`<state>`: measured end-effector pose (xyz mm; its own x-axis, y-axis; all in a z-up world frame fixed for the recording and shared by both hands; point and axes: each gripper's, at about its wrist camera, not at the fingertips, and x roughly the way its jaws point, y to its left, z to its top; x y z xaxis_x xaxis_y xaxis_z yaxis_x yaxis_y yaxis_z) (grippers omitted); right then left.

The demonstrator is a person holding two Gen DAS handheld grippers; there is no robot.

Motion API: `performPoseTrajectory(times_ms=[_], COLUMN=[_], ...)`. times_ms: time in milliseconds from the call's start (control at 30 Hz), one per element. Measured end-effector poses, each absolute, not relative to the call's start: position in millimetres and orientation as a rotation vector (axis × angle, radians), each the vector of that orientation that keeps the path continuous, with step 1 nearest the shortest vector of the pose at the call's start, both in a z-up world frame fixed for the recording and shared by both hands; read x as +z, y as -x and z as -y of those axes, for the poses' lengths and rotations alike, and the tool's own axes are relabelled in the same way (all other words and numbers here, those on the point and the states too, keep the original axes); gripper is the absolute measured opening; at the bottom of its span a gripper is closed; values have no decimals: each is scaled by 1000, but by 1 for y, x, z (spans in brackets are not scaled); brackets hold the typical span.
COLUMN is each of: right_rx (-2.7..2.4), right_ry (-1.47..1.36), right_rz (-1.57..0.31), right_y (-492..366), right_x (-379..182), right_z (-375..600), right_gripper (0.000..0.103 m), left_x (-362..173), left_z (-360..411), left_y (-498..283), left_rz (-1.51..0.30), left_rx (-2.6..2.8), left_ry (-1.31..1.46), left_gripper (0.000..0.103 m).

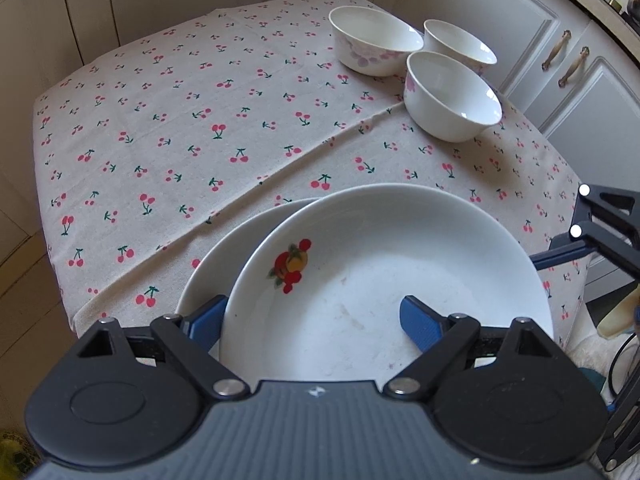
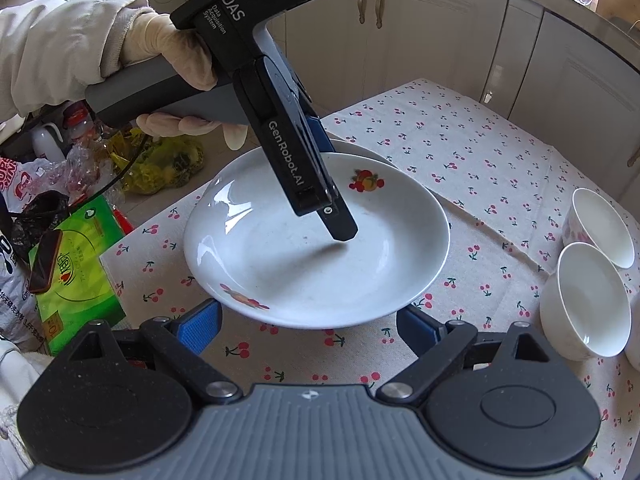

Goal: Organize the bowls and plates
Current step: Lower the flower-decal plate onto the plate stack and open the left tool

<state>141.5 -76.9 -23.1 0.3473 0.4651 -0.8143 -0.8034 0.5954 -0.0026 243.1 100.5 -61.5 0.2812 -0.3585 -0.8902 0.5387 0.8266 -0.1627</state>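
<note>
— Left gripper (image 1: 312,322)? 
— Pinching the rim of the fruit-print plate (image 2: 316,240), stacked on another plate (image 1: 208,272) (tilted).
— Right gripper (image 2: 308,330)? 
— Spread, empty, beside it. Three bowls (image 1: 452,96) nearby.

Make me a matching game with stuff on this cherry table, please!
Things:
1. top plate
2. second plate
3. three bowls
4. green box

Places or looks:
A. white, grouped close together on the tablecloth
B. peeking out from under another dish
C. off the table's edge, beside plastic bags
D. has fruit pictures, with the left gripper reaching into it

Pairs: 1-D, 2-B, 3-A, 4-C
</note>
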Motion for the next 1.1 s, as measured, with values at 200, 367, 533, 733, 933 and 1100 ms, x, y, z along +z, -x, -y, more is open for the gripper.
performPoseTrajectory(times_ms=[200,367,533,733,933,1100], right_rx=[863,861,860,837,772,627], right_ry=[424,418,416,409,360,368], right_rz=[-878,-869,-832,-799,-777,-709], right_y=[-144,-145,-142,-142,-144,-141], right_x=[-24,-24,-20,-17,-15,-14], right_z=[78,79,81,86,104,123], right_gripper=[96,97,98,102,103,103], left_x=[-55,-48,-45,-42,-33,-22], left_z=[-103,-105,-105,-105,-104,-96], left_y=[-242,-241,-239,-237,-235,-231], left_rz=[-1116,-1101,-1083,-1058,-1016,-952], left_rx=[-597,-594,-587,-574,-561,-570], left_ry=[-184,-181,-189,-200,-205,-195], left_gripper=[91,91,91,91,91,92])
